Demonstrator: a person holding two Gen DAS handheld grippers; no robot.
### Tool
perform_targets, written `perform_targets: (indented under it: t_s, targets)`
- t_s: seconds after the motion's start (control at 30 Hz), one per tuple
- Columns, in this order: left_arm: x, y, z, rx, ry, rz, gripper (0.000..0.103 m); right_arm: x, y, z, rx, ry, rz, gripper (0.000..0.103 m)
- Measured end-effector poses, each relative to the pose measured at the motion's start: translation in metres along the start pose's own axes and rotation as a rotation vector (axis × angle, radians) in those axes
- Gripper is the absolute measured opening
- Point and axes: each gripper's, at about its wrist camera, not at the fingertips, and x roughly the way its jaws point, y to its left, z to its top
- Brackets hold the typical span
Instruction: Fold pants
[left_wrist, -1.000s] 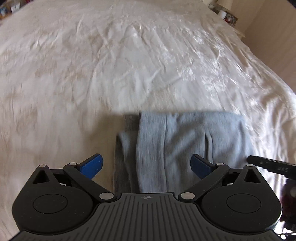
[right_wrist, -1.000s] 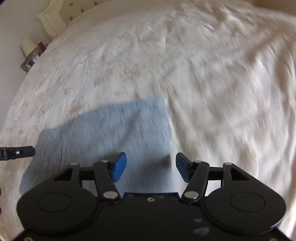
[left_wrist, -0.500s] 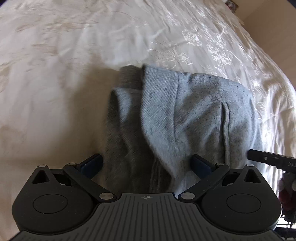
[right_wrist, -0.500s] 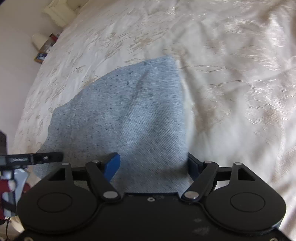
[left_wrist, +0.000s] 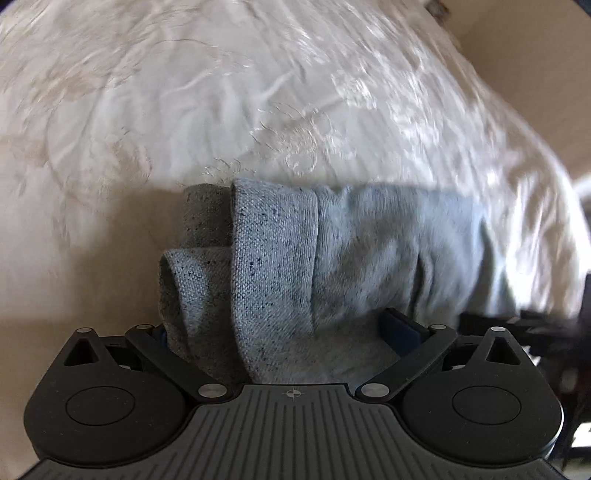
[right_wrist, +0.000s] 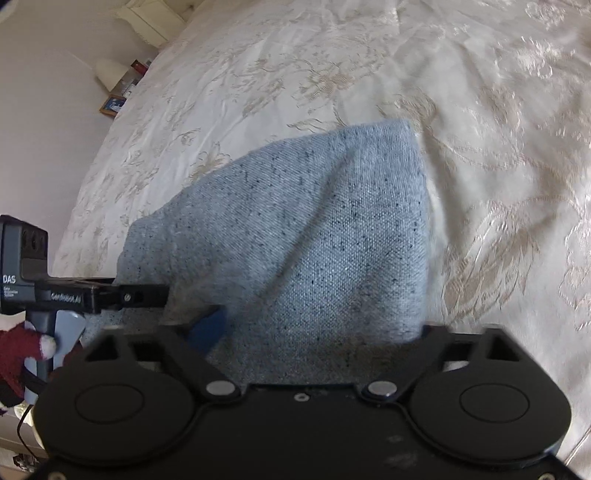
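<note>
Both grippers have dropped close onto the folded grey-blue knit pants (left_wrist: 332, 258), which lie on the cream embroidered bedspread (left_wrist: 221, 110) near its edge. The left gripper (left_wrist: 280, 332) stands wide, cloth bunched between its blue pads but not pinched. The right gripper (right_wrist: 317, 332) has just been closing with the near hem between its jaws; whether it bites yet, I cannot tell. It looks like another fold is coming.
</note>
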Motion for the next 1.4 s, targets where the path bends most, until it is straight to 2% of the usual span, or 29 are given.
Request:
perform_targets:
  t_s: [0.03,0.07,0.1,0.17,0.2,0.3,0.37,0.47,0.53,0.63,0.8,0.93,1.0,1.03,1.07,1.1,1.13,1.17,1.3,1.4]
  targets:
    - [-0.002,0.000,-0.001,-0.033,-0.016,-0.007,0.093,-0.003,0.000,0.002,0.003,0.000,-0.004,0.037]
    - [-0.004,-0.004,-0.002,-0.053,-0.028,-0.006,0.077,-0.009,0.002,0.004,0.003,-0.003,-0.007,0.021]
    - [-0.008,-0.010,-0.003,-0.046,-0.042,0.004,0.069,-0.015,0.007,0.005,-0.011,-0.003,-0.005,0.021]
    - [-0.016,-0.025,-0.007,-0.013,-0.066,0.035,0.060,-0.024,0.024,0.007,-0.072,-0.007,-0.020,0.019]
    - [-0.021,-0.029,-0.008,-0.011,-0.081,0.031,0.054,-0.029,0.035,0.008,-0.099,-0.008,-0.018,0.019]
    - [-0.047,-0.029,-0.012,-0.059,-0.133,-0.016,0.047,-0.042,0.069,0.014,-0.137,-0.022,0.035,0.019]
    - [-0.067,-0.028,-0.016,-0.073,-0.169,-0.029,0.047,-0.050,0.097,0.018,-0.185,-0.023,0.079,0.018]
    - [-0.101,-0.027,-0.023,-0.055,-0.228,0.000,0.047,-0.056,0.141,0.021,-0.273,-0.010,0.126,0.019]
    - [-0.124,-0.017,-0.030,-0.085,-0.266,0.007,0.047,-0.055,0.175,0.022,-0.334,0.001,0.167,0.019]
    - [-0.161,0.010,-0.043,-0.151,-0.330,0.045,0.047,-0.045,0.221,0.025,-0.397,0.020,0.221,0.019]
    - [-0.230,0.070,-0.072,-0.280,-0.430,0.125,0.047,-0.011,0.292,0.035,-0.412,0.061,0.366,0.019]
    - [-0.264,0.114,-0.093,-0.318,-0.469,0.196,0.048,0.020,0.336,0.041,-0.439,0.079,0.425,0.019]
    - [-0.265,0.143,-0.106,-0.366,-0.444,0.291,0.056,0.046,0.338,0.046,-0.387,0.093,0.374,0.022]
    - [-0.261,0.158,-0.114,-0.393,-0.413,0.389,0.056,0.061,0.338,0.046,-0.376,0.087,0.281,0.029]
    - [-0.256,0.172,-0.122,-0.420,-0.381,0.464,0.056,0.078,0.337,0.045,-0.389,0.076,0.133,0.037]
    - [-0.251,0.182,-0.128,-0.439,-0.363,0.513,0.056,0.090,0.339,0.041,-0.416,0.072,0.012,0.035]
    - [-0.249,0.190,-0.136,-0.459,-0.346,0.549,0.056,0.098,0.338,0.038,-0.445,0.070,-0.070,0.034]
    - [-0.248,0.197,-0.143,-0.479,-0.334,0.571,0.055,0.102,0.337,0.035,-0.460,0.064,-0.111,0.034]
    - [-0.249,0.193,-0.158,-0.493,-0.338,0.573,0.056,0.079,0.336,0.012,-0.463,0.035,-0.095,0.034]
    - [-0.253,0.180,-0.167,-0.474,-0.353,0.552,0.056,0.062,0.341,-0.009,-0.500,0.008,-0.079,0.045]
